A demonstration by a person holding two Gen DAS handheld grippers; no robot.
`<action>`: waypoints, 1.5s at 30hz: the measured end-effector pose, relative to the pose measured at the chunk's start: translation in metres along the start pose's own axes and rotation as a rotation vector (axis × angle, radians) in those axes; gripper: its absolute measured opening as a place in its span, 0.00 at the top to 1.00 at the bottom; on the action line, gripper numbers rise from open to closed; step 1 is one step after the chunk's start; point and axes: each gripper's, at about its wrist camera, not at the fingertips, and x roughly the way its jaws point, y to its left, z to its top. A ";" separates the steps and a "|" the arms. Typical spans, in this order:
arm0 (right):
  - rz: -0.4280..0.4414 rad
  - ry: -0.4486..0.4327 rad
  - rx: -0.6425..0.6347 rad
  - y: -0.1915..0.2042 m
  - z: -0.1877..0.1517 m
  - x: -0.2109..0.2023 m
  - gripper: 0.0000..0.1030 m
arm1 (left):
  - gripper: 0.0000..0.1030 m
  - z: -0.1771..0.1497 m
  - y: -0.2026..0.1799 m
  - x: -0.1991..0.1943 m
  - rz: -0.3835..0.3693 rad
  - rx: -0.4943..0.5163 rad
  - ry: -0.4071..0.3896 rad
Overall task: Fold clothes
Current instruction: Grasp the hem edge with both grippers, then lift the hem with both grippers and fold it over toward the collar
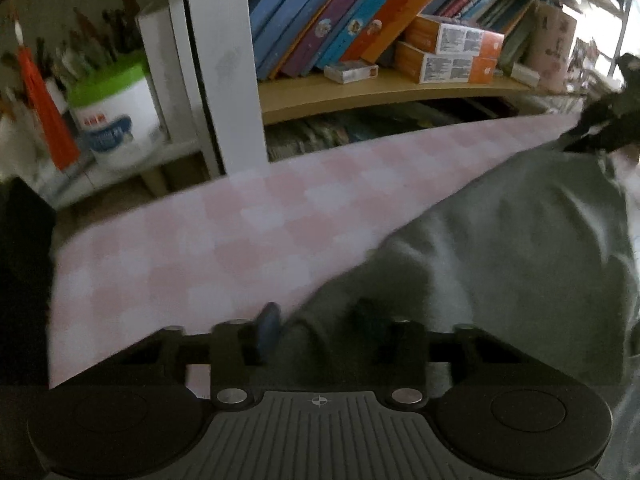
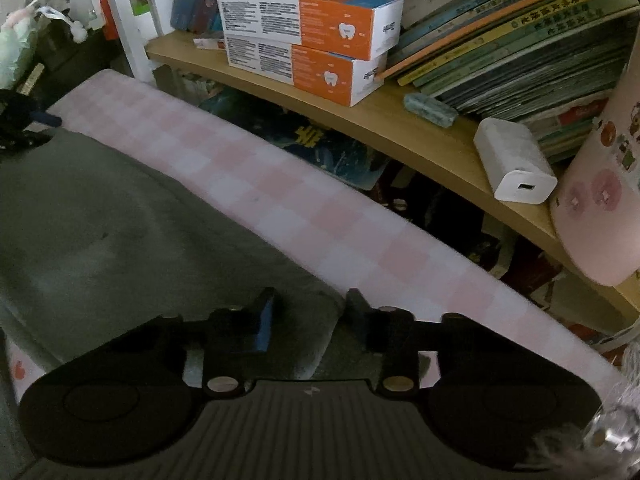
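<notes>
Grey-green garment (image 1: pixel 500 248) lies spread over a pink-and-white checked surface (image 1: pixel 192 248), probably a padded board or table cover, with its far edge running along the cloth toward a bookshelf (image 1: pixel 400 90).

At the left end, the left gripper (image 1: pixel 320 320) sits at the garment's corner. Its blue-padded finger (image 1: pixel 268 326) rests on the checked cloth just outside the hem, while the other finger looks pressed into the fabric; motion blur leaves me unable to tell whether the jaws are pinching the cloth or only straddling it. Holding a corner here makes sense for lifting that end over into a fold. Left of it the checked surface ends in a drop, with a green-lidded white tub (image 1: pixel 116 120) and an orange tassel (image 1: pixel 44 112) beyond, so there is little room that way.

Toward the right end, the right gripper (image 2: pixel 308 312) has its jaws parted, with a ridge of the garment (image 2: pixel 100 216) lying between the fingers and not visibly gripped. A band of bare checked surface (image 2: pixel 360 240) lies beyond the hem.

Just past the surface's far edge the wooden shelf holds two orange toothpaste boxes (image 2: pixel 320 44), a white charger (image 2: pixel 516 164) and a pink printed cylinder (image 2: pixel 600 200) that overhangs, so I judge any lift should come back toward the person.
</notes>
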 end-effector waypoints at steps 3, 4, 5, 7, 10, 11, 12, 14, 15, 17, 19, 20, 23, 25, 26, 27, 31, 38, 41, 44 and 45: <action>0.013 0.026 0.001 0.007 -0.002 -0.004 0.87 | 0.79 -0.002 -0.002 -0.003 -0.031 -0.015 0.036; -0.005 0.028 -0.010 0.011 -0.004 -0.006 0.88 | 0.81 -0.003 -0.005 -0.004 -0.028 -0.006 0.044; -0.033 0.026 -0.024 0.016 -0.006 -0.007 0.88 | 0.83 -0.003 -0.008 -0.004 -0.008 0.016 0.047; -0.162 0.003 -0.078 0.030 -0.008 -0.008 0.89 | 0.86 -0.001 -0.015 -0.003 0.050 0.054 0.050; -0.358 -0.102 -0.147 0.053 -0.006 -0.016 0.90 | 0.87 0.005 -0.024 -0.008 0.176 0.079 -0.001; -0.403 -0.151 -0.175 0.062 -0.005 -0.023 0.90 | 0.87 0.007 -0.028 -0.016 0.209 0.092 -0.039; -0.448 -0.200 -0.202 0.070 -0.004 -0.029 0.90 | 0.87 0.008 -0.033 -0.025 0.230 0.103 -0.081; -0.497 -0.245 -0.232 0.081 -0.006 -0.043 0.90 | 0.87 0.006 -0.038 -0.043 0.257 0.112 -0.138; -0.503 -0.264 -0.236 0.086 -0.009 -0.051 0.90 | 0.87 0.004 -0.040 -0.052 0.267 0.113 -0.162; -0.514 -0.302 -0.244 0.095 -0.014 -0.068 0.90 | 0.87 0.000 -0.045 -0.070 0.277 0.110 -0.202; -0.527 -0.348 -0.241 0.106 -0.021 -0.087 0.90 | 0.87 -0.005 -0.053 -0.089 0.284 0.116 -0.236; -0.533 -0.370 -0.234 0.110 -0.023 -0.094 0.90 | 0.87 -0.008 -0.059 -0.097 0.289 0.126 -0.251; -0.560 -0.444 -0.237 0.130 -0.039 -0.123 0.90 | 0.87 -0.021 -0.078 -0.122 0.316 0.162 -0.293; -0.574 -0.485 -0.250 0.145 -0.056 -0.143 0.90 | 0.87 -0.033 -0.091 -0.141 0.325 0.175 -0.325; -0.578 -0.501 -0.252 0.152 -0.066 -0.152 0.90 | 0.87 -0.042 -0.098 -0.151 0.322 0.185 -0.341; -0.577 -0.517 -0.254 0.160 -0.077 -0.162 0.90 | 0.87 -0.054 -0.106 -0.161 0.315 0.192 -0.364; -0.524 -0.532 -0.311 0.195 -0.143 -0.201 0.90 | 0.87 -0.105 -0.133 -0.197 0.279 0.186 -0.432; -0.361 -0.402 -0.329 0.250 -0.248 -0.216 0.88 | 0.85 -0.189 -0.160 -0.216 0.153 0.103 -0.436; -0.330 -0.367 -0.313 0.267 -0.279 -0.211 0.88 | 0.83 -0.221 -0.164 -0.208 0.123 0.047 -0.424; -0.303 -0.356 -0.278 0.279 -0.299 -0.209 0.85 | 0.81 -0.246 -0.168 -0.204 0.116 -0.018 -0.428; -0.297 -0.356 -0.269 0.283 -0.305 -0.210 0.84 | 0.79 -0.253 -0.169 -0.205 0.113 -0.043 -0.437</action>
